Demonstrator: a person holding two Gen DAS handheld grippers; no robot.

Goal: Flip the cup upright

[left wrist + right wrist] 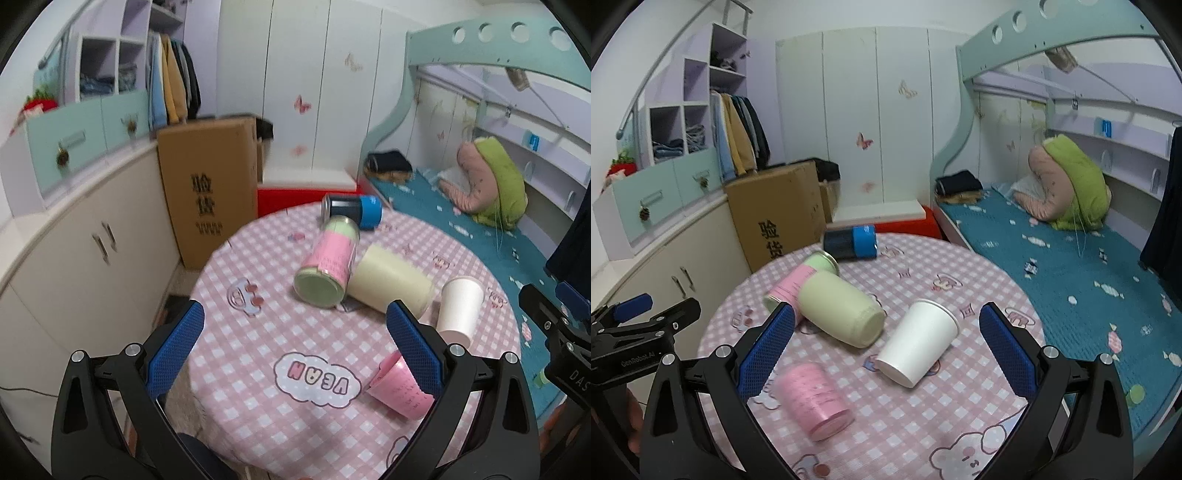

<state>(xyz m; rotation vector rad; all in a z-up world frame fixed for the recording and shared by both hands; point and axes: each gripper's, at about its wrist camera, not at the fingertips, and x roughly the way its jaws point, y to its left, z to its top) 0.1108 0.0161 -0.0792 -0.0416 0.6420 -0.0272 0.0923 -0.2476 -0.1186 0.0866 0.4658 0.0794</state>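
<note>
The white paper cup (918, 341) lies on its side near the middle of the round table (997, 417), between a cream cup (842, 314) and the right edge. The right gripper (886, 354) hovers wide open and empty above it; the left gripper (295, 354) is likewise open. Best to close lightly across the cup's wall, then rotate it mouth-up.

A glossy checked tablecloth (979, 280), seemingly plastic-coated, is seen on the round table. At its centre a matt white paper cup (918, 341) is shown; at 7 o'clock, a smooth pink cup (812, 398). A matt brown cardboard box (775, 214) is seen at 10 o'clock. Textured blue pads (413, 343) are carried on smooth black plastic gripper arms with bright metal rivets.
</note>
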